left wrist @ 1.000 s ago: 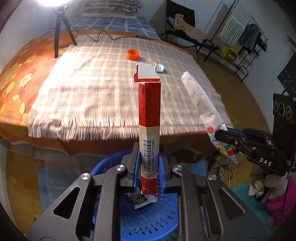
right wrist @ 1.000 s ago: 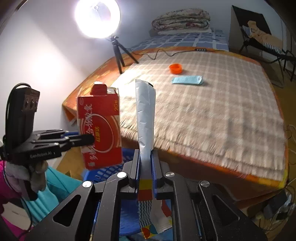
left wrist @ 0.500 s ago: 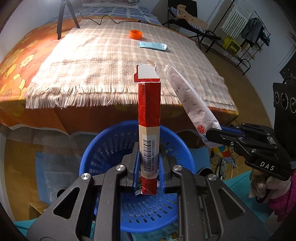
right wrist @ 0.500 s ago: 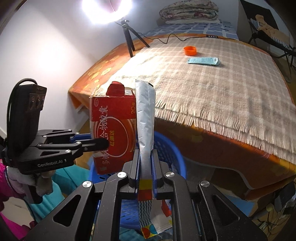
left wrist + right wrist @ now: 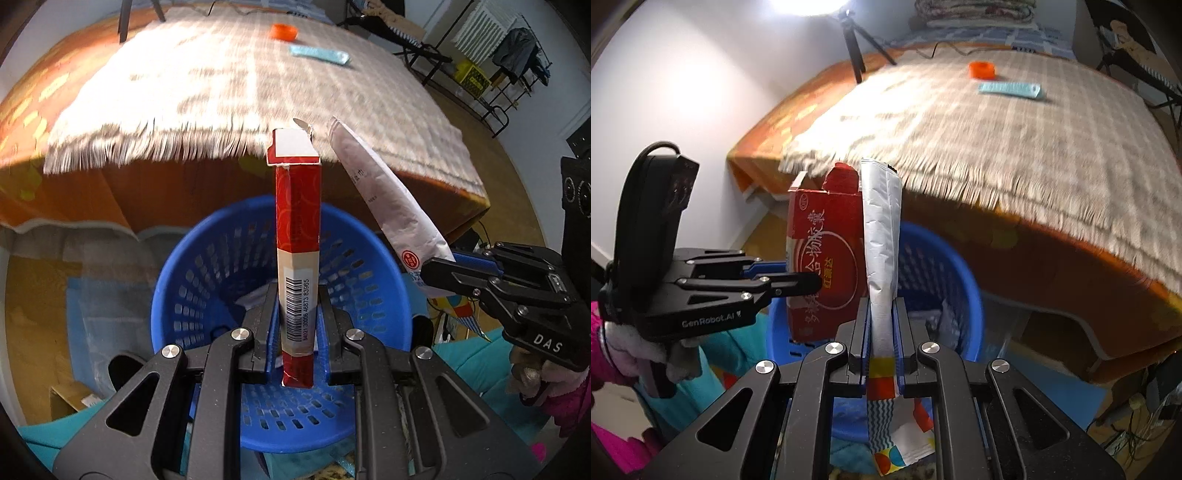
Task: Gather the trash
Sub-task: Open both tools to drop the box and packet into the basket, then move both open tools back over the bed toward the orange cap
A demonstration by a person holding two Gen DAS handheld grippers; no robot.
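Left wrist: fringed plaid bedspread [image 5: 229,85].

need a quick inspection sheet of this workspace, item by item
surface: plaid cloth over an orange bedcover, blurred
job's things: red carton and white packet both held above the blue basket, which already holds some scraps; orange cap and light blue wrapper lie on the cloth
clutter: nothing seen
grippers: left gripper shut on the carton; right gripper shut on the packet
cables: black cable behind the tripod
surroundings: lamp, folded bedding, clothes rack, chair
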